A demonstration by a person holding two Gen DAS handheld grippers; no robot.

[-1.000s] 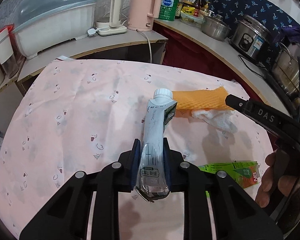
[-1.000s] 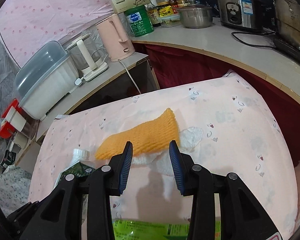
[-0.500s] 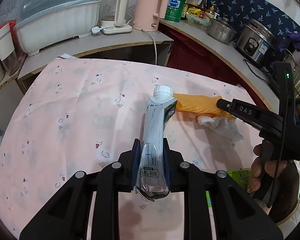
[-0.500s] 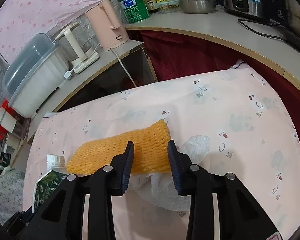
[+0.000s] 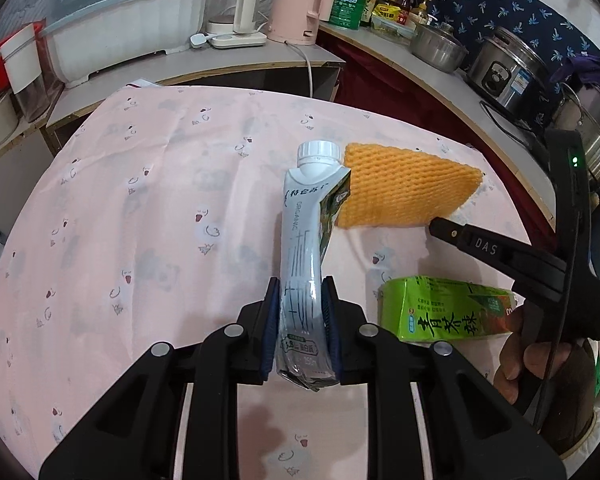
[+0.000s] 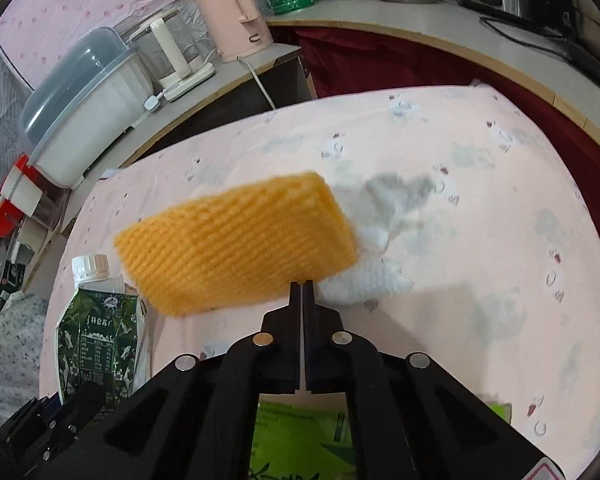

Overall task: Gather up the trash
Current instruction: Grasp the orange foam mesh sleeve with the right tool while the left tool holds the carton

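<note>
Above the pink cloth [image 5: 140, 200], left gripper [image 5: 302, 320] clamps a crumpled carton [image 5: 304, 248]; right gripper [image 6: 302, 285] pinches orange foam netting [image 6: 236, 246].

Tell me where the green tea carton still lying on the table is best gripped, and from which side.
The green tea carton lies flat on its broad face on the pink tablecloth, long axis running left to right. Probably best to come from above and close the fingers across its narrow width near mid-length. Both grippers are full now: left gripper on the milk pouch, right gripper on the orange foam net.

Raised orange foam net [image 6: 236, 242], crushed carton [image 5: 305, 280]
</note>
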